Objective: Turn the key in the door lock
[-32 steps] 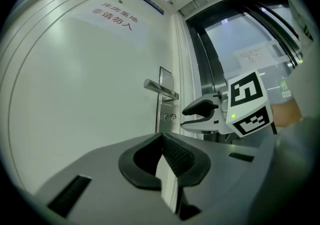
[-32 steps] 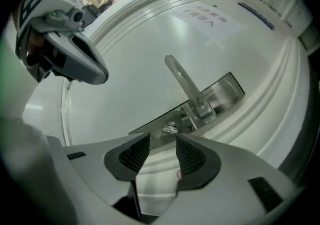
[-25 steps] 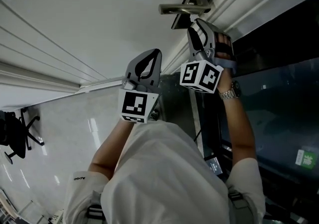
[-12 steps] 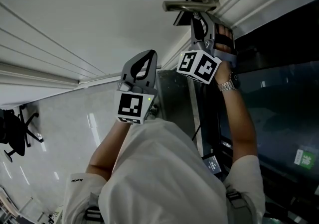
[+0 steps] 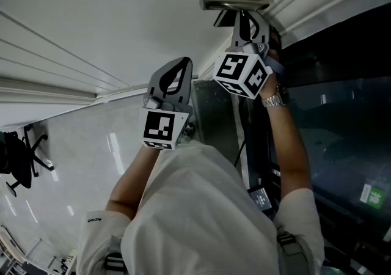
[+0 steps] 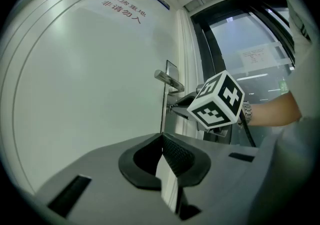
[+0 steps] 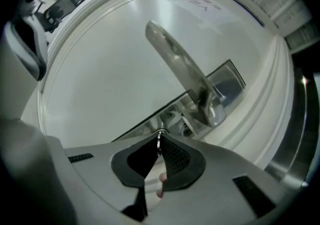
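Just below the door handle [image 5: 235,3], the right gripper [image 5: 247,22] has just been closing its jaws and now pinches the key [image 7: 158,141], only its edge visible. The left gripper [image 5: 185,63], further from the handle, has its jaws pressed together with nothing between.

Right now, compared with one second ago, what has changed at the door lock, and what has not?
The right tool moved up toward the silver lever door handle and rolled. Its jaws have just been closing, and they now pinch the small metal key below that handle. The left tool stayed shut and empty beside the white door. The handle looks unturned.
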